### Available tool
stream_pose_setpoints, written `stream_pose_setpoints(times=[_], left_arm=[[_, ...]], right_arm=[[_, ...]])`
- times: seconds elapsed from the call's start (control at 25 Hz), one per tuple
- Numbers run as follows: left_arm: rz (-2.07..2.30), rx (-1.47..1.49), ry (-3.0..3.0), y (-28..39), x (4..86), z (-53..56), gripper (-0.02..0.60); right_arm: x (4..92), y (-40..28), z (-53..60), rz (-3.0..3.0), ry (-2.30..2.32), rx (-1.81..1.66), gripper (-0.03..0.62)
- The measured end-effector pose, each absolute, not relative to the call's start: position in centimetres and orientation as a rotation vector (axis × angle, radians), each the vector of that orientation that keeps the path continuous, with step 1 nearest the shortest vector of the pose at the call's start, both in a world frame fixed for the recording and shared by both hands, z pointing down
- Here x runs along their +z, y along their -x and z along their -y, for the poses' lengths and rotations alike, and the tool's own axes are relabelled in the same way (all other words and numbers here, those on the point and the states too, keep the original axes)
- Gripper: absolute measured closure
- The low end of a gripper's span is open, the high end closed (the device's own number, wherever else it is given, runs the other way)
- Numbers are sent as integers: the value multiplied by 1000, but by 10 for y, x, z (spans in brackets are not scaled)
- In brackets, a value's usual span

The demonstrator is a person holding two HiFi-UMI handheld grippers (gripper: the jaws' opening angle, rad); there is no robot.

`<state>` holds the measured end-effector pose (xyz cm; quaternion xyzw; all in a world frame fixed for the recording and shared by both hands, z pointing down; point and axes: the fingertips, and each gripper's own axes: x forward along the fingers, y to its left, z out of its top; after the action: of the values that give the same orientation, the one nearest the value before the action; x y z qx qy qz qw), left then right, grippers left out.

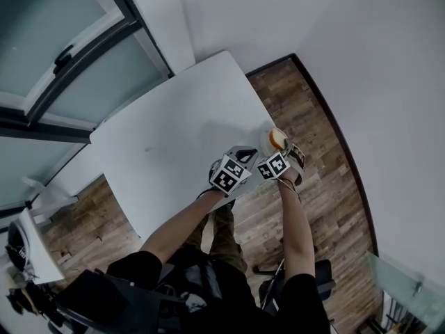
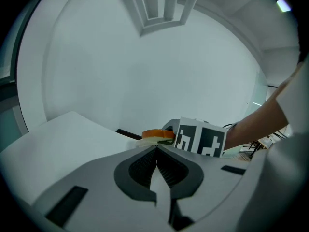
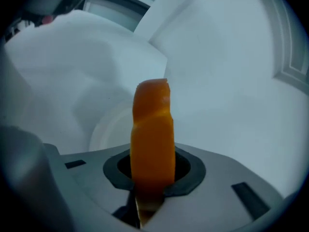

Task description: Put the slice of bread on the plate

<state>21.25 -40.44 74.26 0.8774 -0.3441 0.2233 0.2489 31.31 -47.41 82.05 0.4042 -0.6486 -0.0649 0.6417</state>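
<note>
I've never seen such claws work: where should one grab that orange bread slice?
At one end, coming edge-on to squeeze its two flat faces, as the right claw does: the bread slice is thin, its far end free for the plate.

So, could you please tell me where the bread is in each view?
Head view: bread right of centre, in the right gripper.
Left gripper view: bread at centre, beyond the jaws.
Right gripper view: bread at centre, clamped between the jaws.
Shared landmark: the table.
</note>
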Motion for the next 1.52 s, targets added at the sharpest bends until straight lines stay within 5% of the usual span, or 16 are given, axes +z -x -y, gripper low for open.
stream_pose_setpoints(times=[0.2,0.56,0.96,1.52], left_arm=[[941,613,-2361,-202,747,398,578],[917,590,-2334,-202,745,393,578],[845,631,-2308,-211,755,377,578],[793,628,-2273,-211,760,362,578]], right_arm=[[830,-309,476,1474,-847,-112,499],[831,-303,443,1596,-783,134,350],[838,-322,426,1614,-811,109,284],[841,-333,392,1552,-834,299,284]])
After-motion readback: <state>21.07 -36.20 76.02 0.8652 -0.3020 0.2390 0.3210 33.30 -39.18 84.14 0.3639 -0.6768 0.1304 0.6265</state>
